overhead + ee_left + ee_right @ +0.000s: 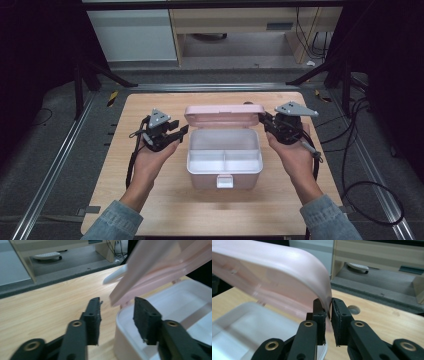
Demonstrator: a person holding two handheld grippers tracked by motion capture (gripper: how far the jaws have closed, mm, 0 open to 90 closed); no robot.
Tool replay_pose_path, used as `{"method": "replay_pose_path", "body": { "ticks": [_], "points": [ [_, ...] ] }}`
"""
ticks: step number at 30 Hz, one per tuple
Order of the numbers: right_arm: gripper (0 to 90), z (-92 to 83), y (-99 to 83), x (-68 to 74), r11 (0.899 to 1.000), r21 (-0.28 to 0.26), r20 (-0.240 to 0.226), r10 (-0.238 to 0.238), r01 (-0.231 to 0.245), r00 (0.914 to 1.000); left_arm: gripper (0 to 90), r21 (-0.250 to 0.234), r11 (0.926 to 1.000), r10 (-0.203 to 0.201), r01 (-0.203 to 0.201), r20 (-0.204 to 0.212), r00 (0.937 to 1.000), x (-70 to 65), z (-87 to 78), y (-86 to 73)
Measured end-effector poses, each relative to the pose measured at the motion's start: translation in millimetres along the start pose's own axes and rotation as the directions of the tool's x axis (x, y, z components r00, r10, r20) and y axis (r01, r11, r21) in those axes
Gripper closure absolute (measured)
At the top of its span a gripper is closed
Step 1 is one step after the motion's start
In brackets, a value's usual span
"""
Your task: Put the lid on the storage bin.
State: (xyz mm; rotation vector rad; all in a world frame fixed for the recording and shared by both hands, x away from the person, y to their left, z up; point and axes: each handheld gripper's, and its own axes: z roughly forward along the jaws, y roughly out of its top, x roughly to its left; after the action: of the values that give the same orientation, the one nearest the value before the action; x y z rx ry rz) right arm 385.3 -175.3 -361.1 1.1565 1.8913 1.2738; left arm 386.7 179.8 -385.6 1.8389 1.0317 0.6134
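The smooth pale-pink plastic box (pixel 224 159), rounded at the corners with a white divided tray inside, sits between the two tongs on the light wood-grain bench (pixel 150 200). Its glossy lid (pixel 277 282) stands raised; the right tongs (pixel 329 312) pinch its curved edge. The left tongs (pixel 117 317) are spread, straddling the lid's corner without pressing. No writing is legible.

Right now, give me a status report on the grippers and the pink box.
Left gripper open beside the lid corner, gripping nothing. Right gripper shut on the lid. Pink box open, tray empty. Nothing in the way.
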Motion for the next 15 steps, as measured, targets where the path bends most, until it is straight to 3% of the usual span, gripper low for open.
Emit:
{"method": "replay_pose_path", "body": {
  "ticks": [3, 8, 12, 15],
  "points": [
    [79.5, -10.6, -13.7, 3.2, 1.0, 0.012, -0.033, 0.01, -0.01, 0.9994, 47.7, -0.001, 0.9999, 0.01, -0.01, -0.042, 0.999, 6.2, -10.2, -12.0],
    [72.5, -23.0, -39.5, 6.7, 0.998, 0.052, -0.067, 0.031, -0.027, 0.9973, 39.4, 0.015, 0.9998, -0.011, 0.012, -0.07, 0.9975, 16.5, -17.7, -27.0],
    [58.7, -32.3, -60.4, 3.4, 0.993, 0.108, -0.05, 0.048, -0.042, 0.9976, 33.9, 0.025, 0.9992, -0.029, 0.032, -0.098, 0.9948, 24.4, -19.4, -36.7],
    [48.7, -40.7, -76.1, -7.9, 0.991, 0.124, 0.01, 0.053, -0.054, 0.9985, 28.3, 0.04, 0.9985, -0.032, 0.037, -0.121, 0.9922, 31.7, -19.6, -42.4]
  ]
}}
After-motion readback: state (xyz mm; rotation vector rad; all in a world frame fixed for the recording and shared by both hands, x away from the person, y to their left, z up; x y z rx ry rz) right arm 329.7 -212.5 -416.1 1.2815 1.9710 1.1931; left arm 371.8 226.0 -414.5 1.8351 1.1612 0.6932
